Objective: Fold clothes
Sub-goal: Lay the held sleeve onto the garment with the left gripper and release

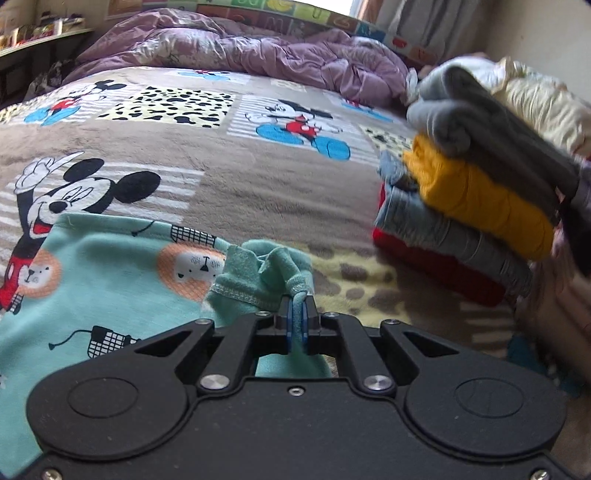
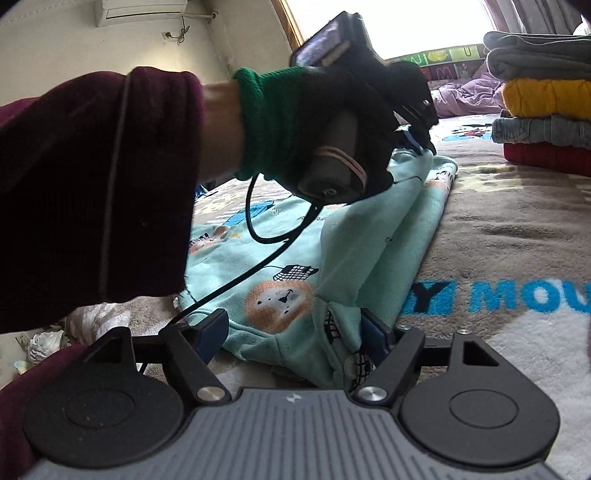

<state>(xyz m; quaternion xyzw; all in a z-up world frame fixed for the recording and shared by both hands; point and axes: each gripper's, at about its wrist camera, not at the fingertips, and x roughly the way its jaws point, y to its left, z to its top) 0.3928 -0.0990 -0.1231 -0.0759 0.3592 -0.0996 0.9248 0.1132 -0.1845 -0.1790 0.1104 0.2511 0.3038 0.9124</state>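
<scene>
A bed is filling both views, spread with a plush brown blanket [image 1: 229, 177] that is carrying Mickey Mouse panels, cow-spot squares and, in the right wrist view, large blue lettering. A crumpled lilac duvet [image 1: 258, 48] is lying bunched along the far side, with an alphabet-print border running behind it. A cluttered shelf is showing at the far left, a wall air conditioner [image 2: 140, 11] is hanging high up, and a bright window is glaring beside curtains. The mint-green lion-print garment [image 1: 110, 266] is lying on the blanket, partly folded lengthwise. The left gripper [image 1: 297, 321] is pinching a gathered corner of it between blue pads pressed together, held by a gloved left hand [image 2: 332, 125] with a cable trailing down. The right gripper [image 2: 295, 332] is standing with its jaws apart around the near edge of the garment, the right pad touching the cloth. A stack of folded clothes [image 1: 476, 192], grey over yellow over denim over red, is sitting nearby on the blanket.
</scene>
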